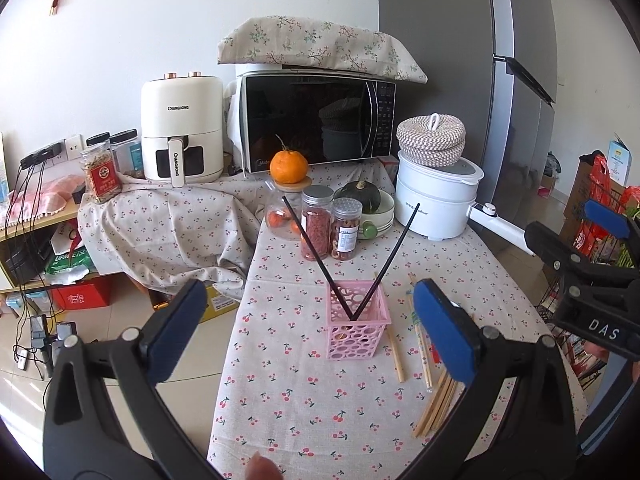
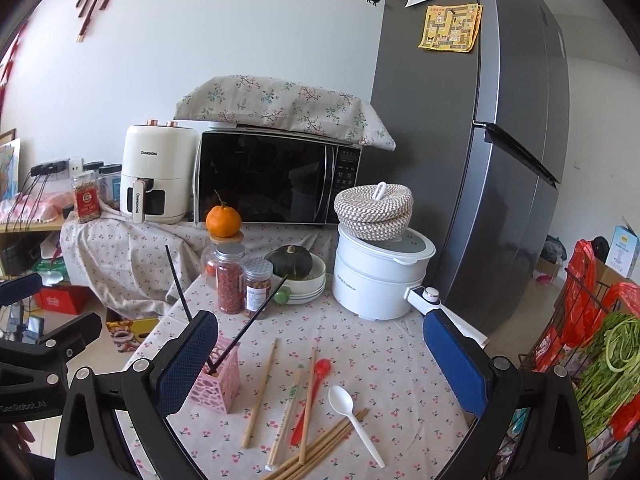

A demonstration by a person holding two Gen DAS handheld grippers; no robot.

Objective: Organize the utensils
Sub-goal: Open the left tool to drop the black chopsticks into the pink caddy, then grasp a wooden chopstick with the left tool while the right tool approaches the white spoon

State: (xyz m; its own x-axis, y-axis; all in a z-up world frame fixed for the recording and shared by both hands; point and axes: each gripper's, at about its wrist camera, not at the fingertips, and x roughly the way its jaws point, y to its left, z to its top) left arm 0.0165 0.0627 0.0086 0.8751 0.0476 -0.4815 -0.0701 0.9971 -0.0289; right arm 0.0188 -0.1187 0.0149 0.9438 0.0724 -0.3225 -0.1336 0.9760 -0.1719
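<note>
**Two black chopsticks in the pink holder, other utensils lie loose**

The left gripper (image 1: 316, 332) hovers above the surface (image 1: 280, 392) with its fingers wide open and empty. The right gripper (image 2: 320, 364) is open and empty too. The pink holder (image 1: 357, 322) stands upright and carries two black chopsticks (image 1: 312, 256), crossed like a V. At 3 o'clock of the holder lie wooden chopsticks (image 2: 260, 392), a red spoon (image 2: 314, 392) and a white spoon (image 2: 352, 416).

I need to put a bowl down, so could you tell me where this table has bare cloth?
Bare cloth lies between the pink holder and the jars, and right of the white spoon toward the white cooker. The chopsticks and red spoon crowd the near middle.
</note>
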